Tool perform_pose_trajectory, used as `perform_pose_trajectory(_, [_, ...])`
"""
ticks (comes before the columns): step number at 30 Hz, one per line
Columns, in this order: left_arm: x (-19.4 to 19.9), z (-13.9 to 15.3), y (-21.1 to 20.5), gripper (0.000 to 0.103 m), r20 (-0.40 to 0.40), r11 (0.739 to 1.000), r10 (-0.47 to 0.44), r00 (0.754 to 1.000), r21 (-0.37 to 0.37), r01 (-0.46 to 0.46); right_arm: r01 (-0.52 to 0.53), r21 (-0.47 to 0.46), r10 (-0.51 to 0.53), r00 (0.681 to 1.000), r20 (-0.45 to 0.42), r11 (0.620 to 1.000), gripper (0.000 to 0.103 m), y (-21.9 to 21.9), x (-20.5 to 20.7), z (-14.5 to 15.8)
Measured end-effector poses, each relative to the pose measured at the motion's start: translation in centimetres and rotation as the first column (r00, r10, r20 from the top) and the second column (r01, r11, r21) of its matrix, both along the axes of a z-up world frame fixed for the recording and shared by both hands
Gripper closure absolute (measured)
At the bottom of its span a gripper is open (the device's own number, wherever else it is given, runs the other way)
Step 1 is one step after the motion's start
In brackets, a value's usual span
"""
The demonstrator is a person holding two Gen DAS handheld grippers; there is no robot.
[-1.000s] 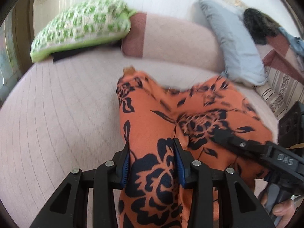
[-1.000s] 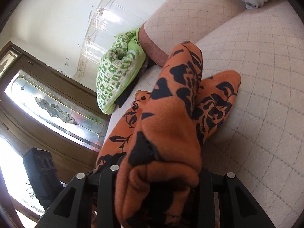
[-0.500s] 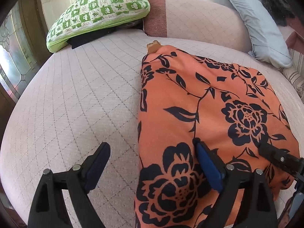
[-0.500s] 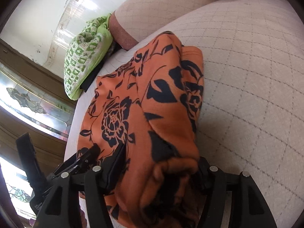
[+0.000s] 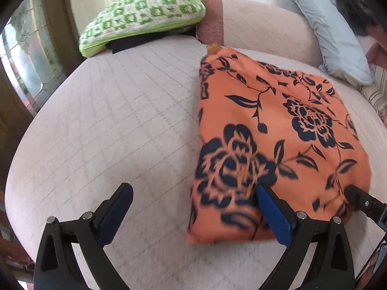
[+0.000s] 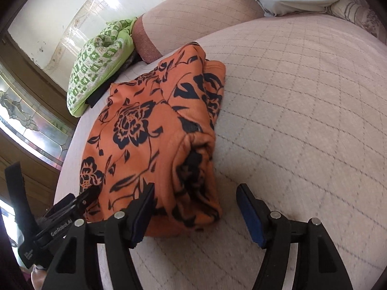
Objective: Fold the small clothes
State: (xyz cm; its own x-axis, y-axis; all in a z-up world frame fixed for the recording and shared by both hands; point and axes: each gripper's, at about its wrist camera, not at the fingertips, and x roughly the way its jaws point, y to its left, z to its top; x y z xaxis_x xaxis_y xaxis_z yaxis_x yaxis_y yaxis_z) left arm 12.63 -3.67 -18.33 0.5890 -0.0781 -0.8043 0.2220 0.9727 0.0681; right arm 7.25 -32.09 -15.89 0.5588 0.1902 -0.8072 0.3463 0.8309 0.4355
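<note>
Orange floral garment (image 5: 271, 133) lies folded, both grippers just released and spread; left gripper (image 6: 72, 207) reads "GenRobot.AI".

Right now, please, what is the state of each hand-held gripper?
Left hand-held gripper: open, just opened, holding nothing.
Right hand-held gripper: open, just opened; folded orange cloth with black flowers released.

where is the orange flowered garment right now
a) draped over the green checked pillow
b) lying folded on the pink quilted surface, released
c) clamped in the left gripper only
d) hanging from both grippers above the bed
b: the orange garment lies folded on the quilted surface; left gripper and right gripper both stand open.
</note>
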Motion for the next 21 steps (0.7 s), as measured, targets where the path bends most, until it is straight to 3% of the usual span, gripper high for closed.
perform_pose_trajectory(5, [-4.1, 3.3, 1.6, 0.002, 0.125, 0.999, 0.014, 0.992, 0.028, -0.018, 0.026, -0.075, -0.025, 1.0, 0.008, 0.997, 0.032, 0.5, -2.9, 2.2])
perform_pose_trajectory(11, [-8.6, 8.2, 3.2, 0.002, 0.266, 0.998, -0.002, 0.964, 0.062, -0.015, -0.008, -0.158, 0.029, 0.991, 0.129, 0.987, 0.033, 2.2, -6.2, 7.4])
perform_pose_trajectory(21, [-12.2, 13.9, 4.4, 0.002, 0.341, 0.995, 0.016, 0.94, 0.084, -0.047, -0.045, -0.283, 0.125, 0.954, 0.272, 0.958, 0.032, 5.3, -10.5, 16.2])
